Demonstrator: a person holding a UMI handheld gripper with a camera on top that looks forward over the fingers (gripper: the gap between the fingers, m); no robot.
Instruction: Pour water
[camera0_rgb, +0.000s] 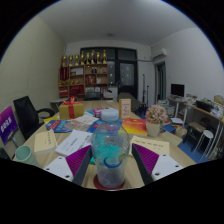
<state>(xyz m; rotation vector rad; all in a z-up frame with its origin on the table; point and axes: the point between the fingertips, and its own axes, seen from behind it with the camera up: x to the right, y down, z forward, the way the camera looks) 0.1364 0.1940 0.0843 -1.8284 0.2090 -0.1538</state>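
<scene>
claw (110, 172): we see both fingers low in the gripper view, white with dark diagonal marks, spread apart with the bottle between them.
claw state: we read it as closed on the bottle, each finger against a side of its lower body; contact looks likely but the bottom of the bottle is partly hidden.
bottle (110, 150): clear plastic, pale blue tint, upright, cap on top; it sits right between the fingers and fills the middle foreground. we cannot tell whether it rests on the surface or is lifted.
water level: we cannot tell.
surface (95, 128): wooden, crowded with papers and small items, stretching away beyond the bottle.
papers (72, 143): white sheets lying flat just left of the bottle; coloured sheets (134, 127) lie further back on the right.
cup (23, 154): pale green, on the left side of the surface, well apart from the bottle.
red container (71, 108): at the far left part of the surface.
box (125, 107): tan, upright, beyond the bottle.
flower pot (155, 119): on the right, dark pot with pale blooms.
chair (27, 112): black office chair left of the surface.
shelf (85, 72): at the back wall, a row of bottles on top.
monitor (178, 90): far right, on a side desk.
</scene>
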